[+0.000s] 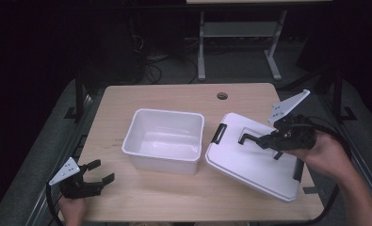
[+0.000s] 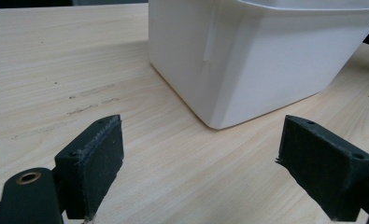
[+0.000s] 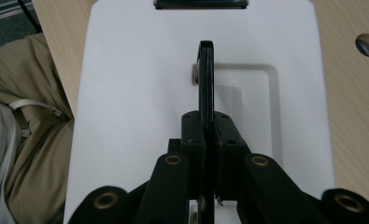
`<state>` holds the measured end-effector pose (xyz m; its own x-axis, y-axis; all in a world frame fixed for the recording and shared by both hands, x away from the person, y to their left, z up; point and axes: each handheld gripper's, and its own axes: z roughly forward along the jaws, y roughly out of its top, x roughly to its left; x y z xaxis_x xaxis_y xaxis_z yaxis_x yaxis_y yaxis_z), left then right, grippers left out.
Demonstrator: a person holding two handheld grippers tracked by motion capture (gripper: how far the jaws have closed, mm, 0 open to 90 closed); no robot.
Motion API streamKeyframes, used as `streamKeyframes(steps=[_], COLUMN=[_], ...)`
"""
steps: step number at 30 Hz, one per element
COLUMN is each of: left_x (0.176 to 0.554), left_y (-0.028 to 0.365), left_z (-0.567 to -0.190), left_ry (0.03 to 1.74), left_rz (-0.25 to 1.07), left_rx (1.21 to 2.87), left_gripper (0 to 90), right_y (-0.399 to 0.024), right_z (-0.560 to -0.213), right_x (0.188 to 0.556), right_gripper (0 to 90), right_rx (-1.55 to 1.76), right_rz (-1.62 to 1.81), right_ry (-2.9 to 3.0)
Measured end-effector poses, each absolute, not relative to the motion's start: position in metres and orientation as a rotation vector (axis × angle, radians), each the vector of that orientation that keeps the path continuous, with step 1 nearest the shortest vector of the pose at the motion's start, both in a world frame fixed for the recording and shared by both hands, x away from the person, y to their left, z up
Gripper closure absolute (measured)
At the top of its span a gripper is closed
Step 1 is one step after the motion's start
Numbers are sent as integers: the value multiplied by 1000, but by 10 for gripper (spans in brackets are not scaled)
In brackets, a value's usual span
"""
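Gripper work on the right was plain: the right gripper (image 1: 258, 139) had its jaws pressed together on the black handle (image 3: 206, 74) of the white lid (image 1: 249, 162), the thin bar standing upright between them in the right gripper view. The person's right hand (image 1: 322, 153) held it from the right edge of the table (image 1: 165, 202). The left gripper (image 1: 99, 172) sat at the near left corner with its jaws spread wide and nothing between them; in the left gripper view they framed bare wood and a corner of the bin.

No brand, label or writing could be read on any of the things.

The table was light wood with a visible grain, a few faint dark scuffs, and a round cable hole (image 1: 222, 96) near its far edge. Beyond it the room was dim, with a grey floor, loose cables and the pale legs of another table (image 1: 202, 47).

The white plastic bin (image 1: 165, 141) stood open at the middle of the table, and its inside looked empty. The lid lay just right of it, tilted, one near corner reaching past the table's near edge. Black latches (image 1: 218, 133) sat at its left and right ends, and a shallow rectangular recess lay around the handle.
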<state>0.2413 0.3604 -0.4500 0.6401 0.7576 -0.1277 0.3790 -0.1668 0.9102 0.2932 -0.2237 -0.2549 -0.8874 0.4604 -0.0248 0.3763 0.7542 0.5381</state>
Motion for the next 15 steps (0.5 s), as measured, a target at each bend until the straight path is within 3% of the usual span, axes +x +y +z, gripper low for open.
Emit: streamKeyframes(steps=[15], left_x=[241], left_y=[360], left_z=[-450], left_ry=[915], left_rz=[438], left_rx=[1780], left_gripper=[131], right_y=[-203], right_z=[-236], right_x=[298], right_gripper=[845], right_rx=[616], right_rz=[835], right_ry=[2804])
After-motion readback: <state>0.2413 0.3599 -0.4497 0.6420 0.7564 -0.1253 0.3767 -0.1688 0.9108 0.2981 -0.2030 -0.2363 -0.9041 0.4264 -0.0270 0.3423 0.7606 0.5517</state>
